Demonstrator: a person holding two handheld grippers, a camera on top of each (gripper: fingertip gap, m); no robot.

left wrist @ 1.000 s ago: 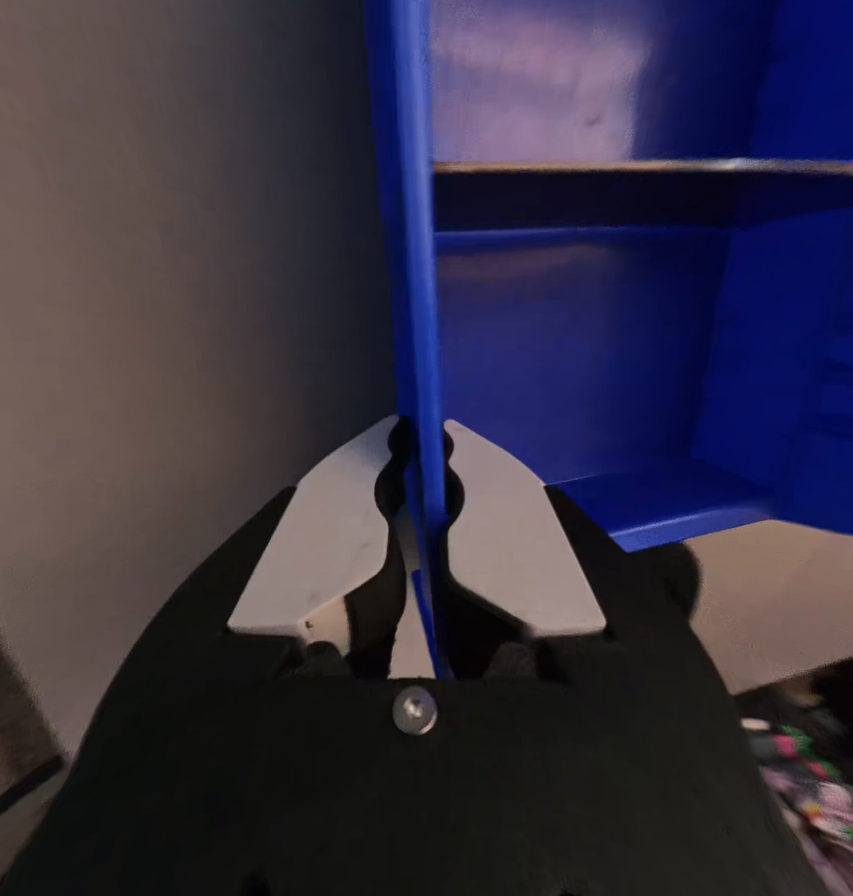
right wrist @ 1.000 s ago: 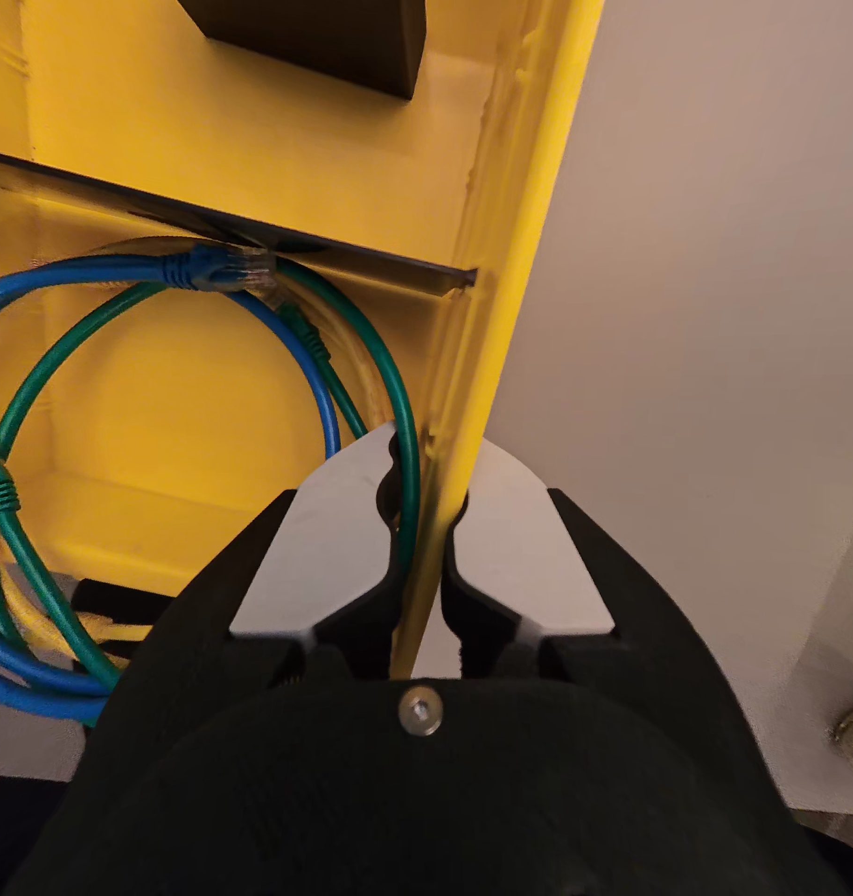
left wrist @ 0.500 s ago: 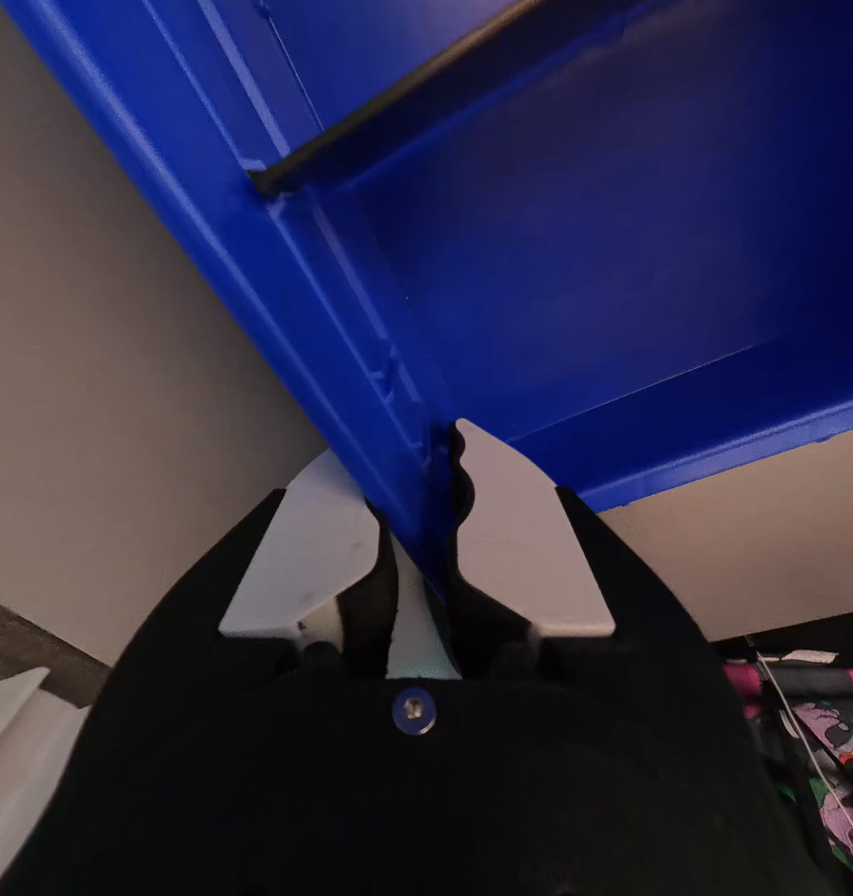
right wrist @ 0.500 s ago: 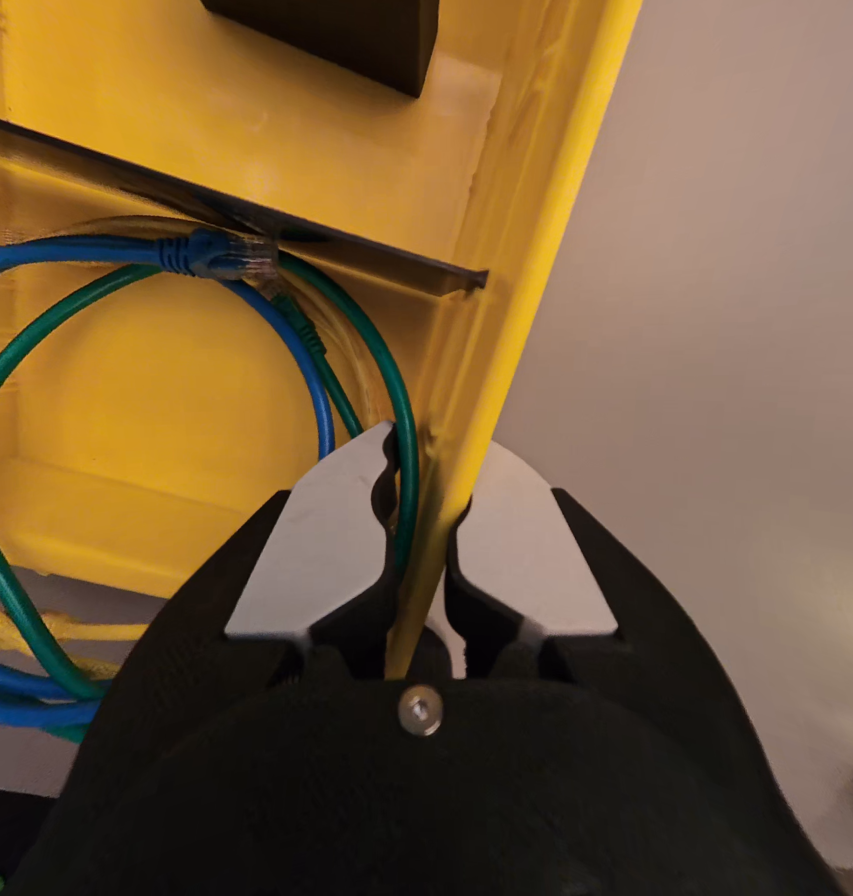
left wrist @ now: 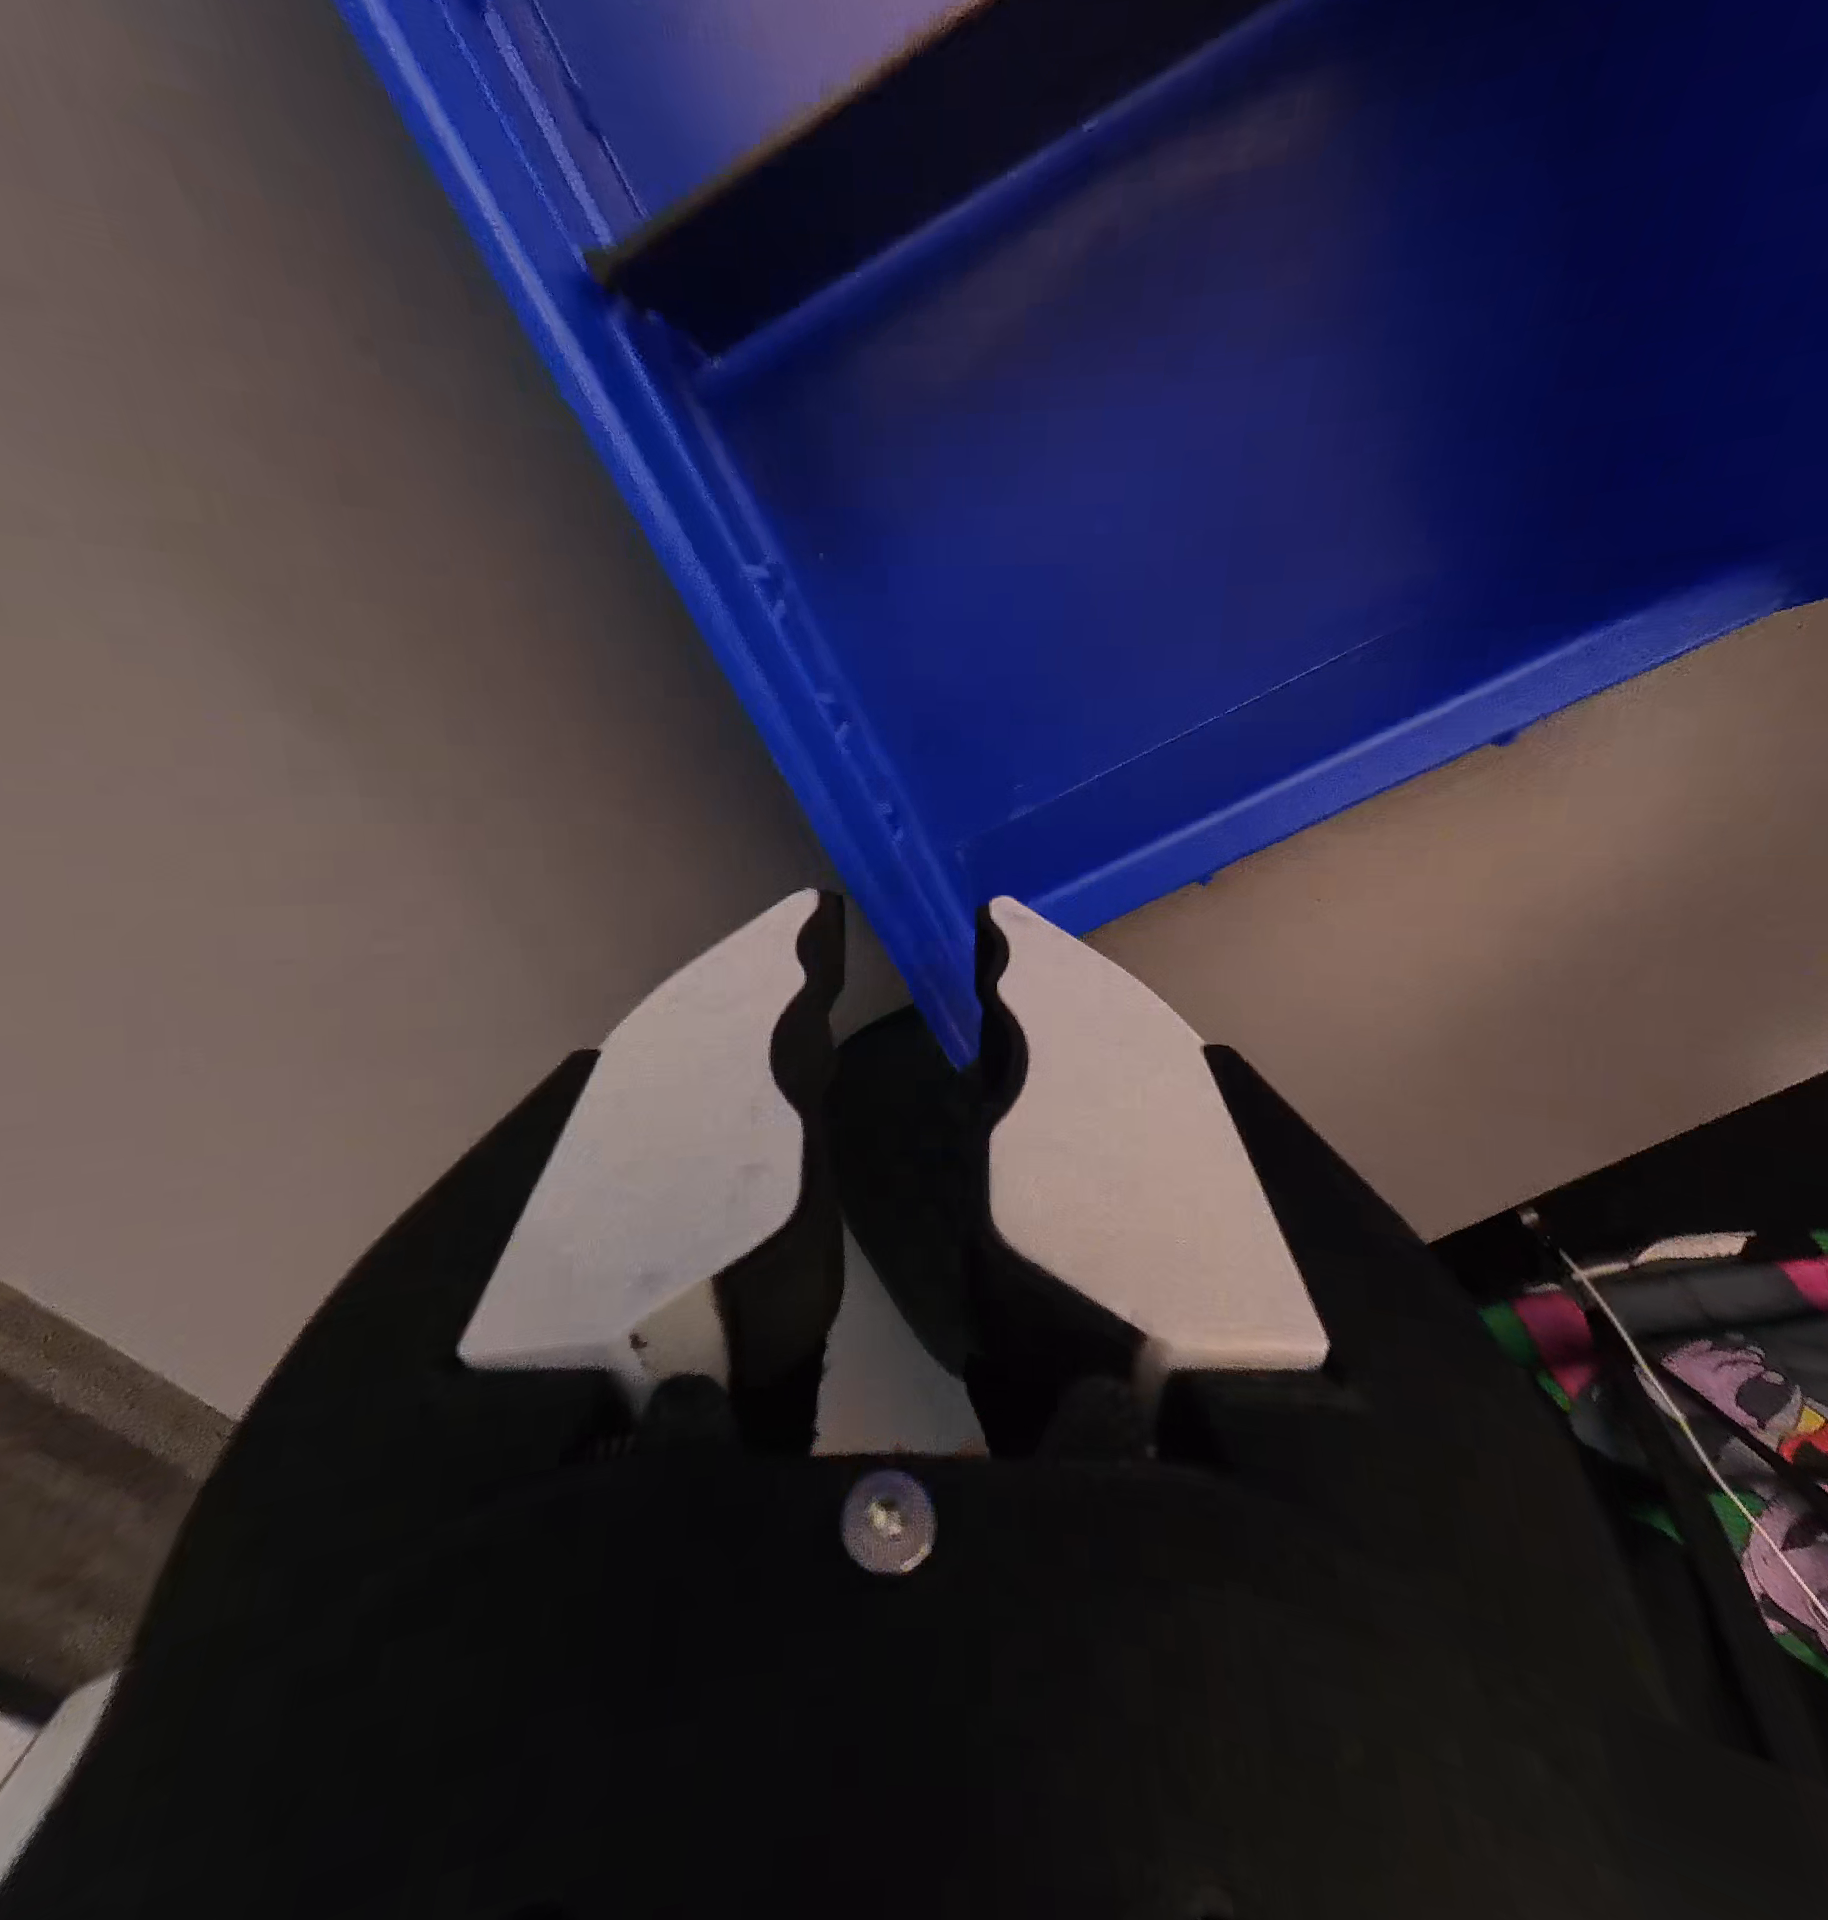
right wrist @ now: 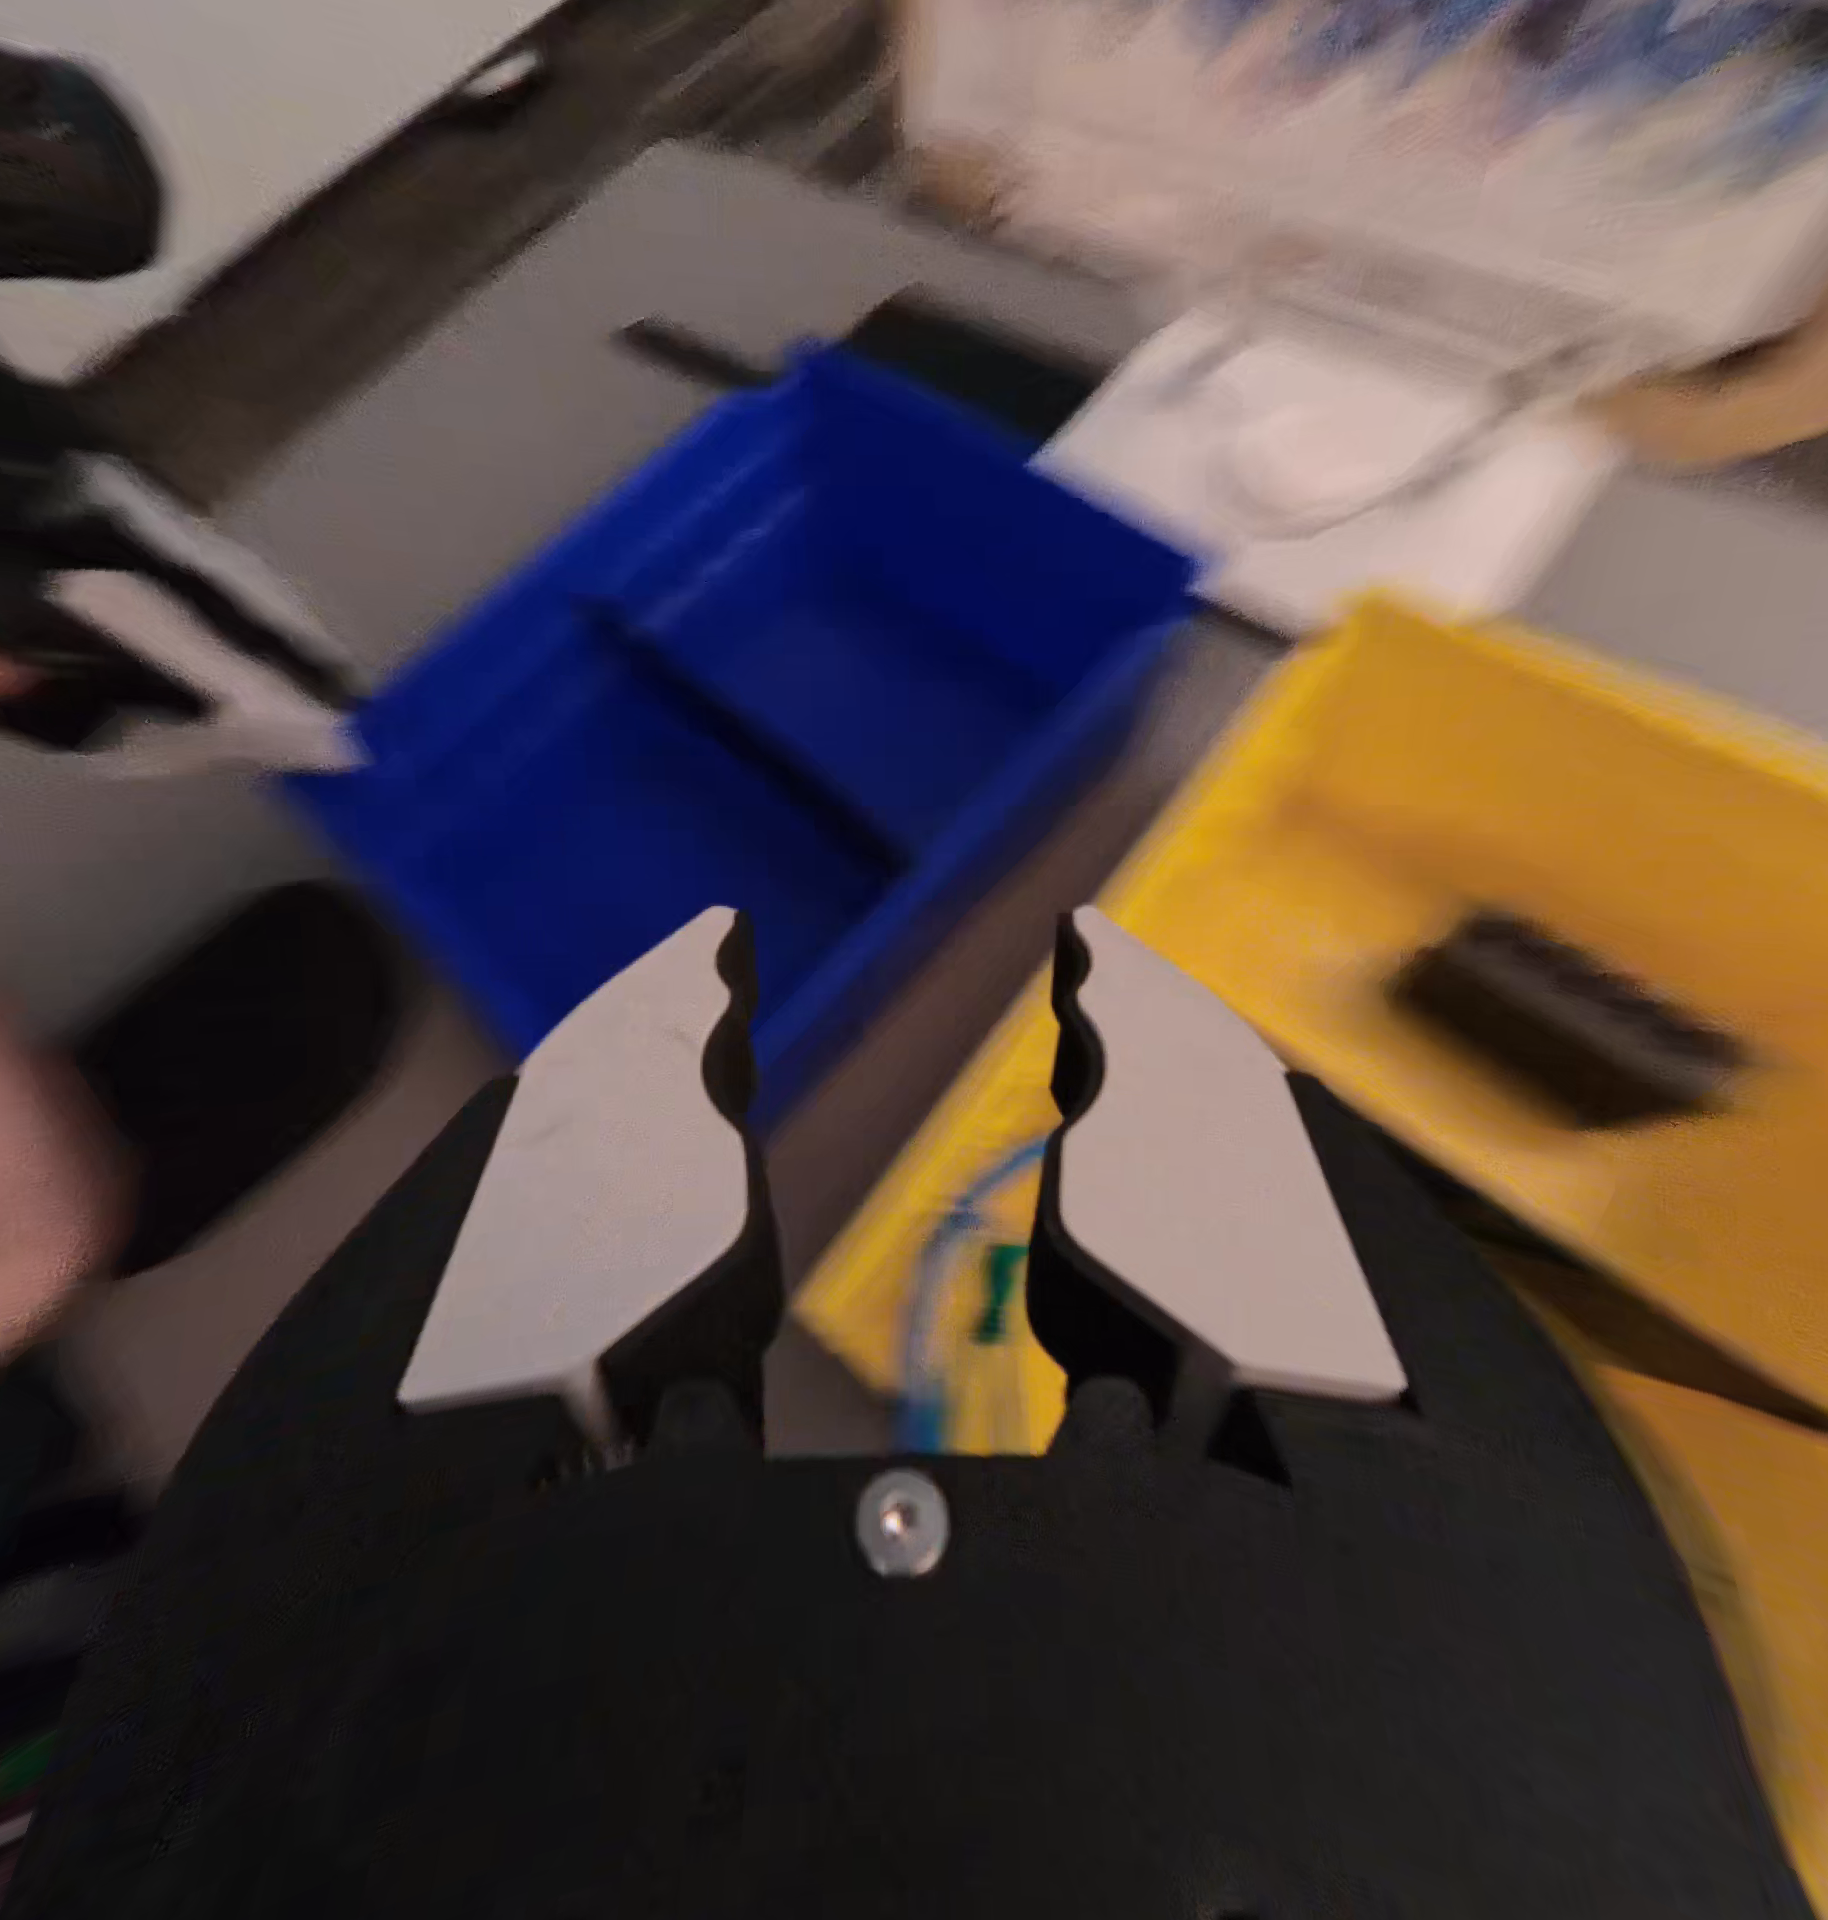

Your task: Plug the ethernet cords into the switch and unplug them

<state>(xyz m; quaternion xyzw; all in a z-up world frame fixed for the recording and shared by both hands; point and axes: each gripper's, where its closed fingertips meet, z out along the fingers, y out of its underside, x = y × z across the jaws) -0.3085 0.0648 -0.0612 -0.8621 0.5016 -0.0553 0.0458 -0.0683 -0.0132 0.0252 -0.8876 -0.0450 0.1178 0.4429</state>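
1. Left gripper point(left wrist: 910, 971): jaws have come apart since half a second ago, when they pinched the blue bin point(left wrist: 1253, 540) wall. Now only the bin's corner sits between them, holding nothing.
2. Right gripper point(right wrist: 905, 1023): let go of the yellow bin point(right wrist: 1512, 790) wall, jaws wide, pulled back and empty. View's badly blurred.
3. Ethernet cords point(right wrist: 951, 1288) lie in the yellow bin, with the black switch point(right wrist: 1554, 1013) farther in.
4. Both bins sit side by side on the desk point(right wrist: 536, 405).

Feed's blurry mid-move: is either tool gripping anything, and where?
Nothing held. Left tool is open, the blue bin's corner between its fingers; right tool is open and empty.
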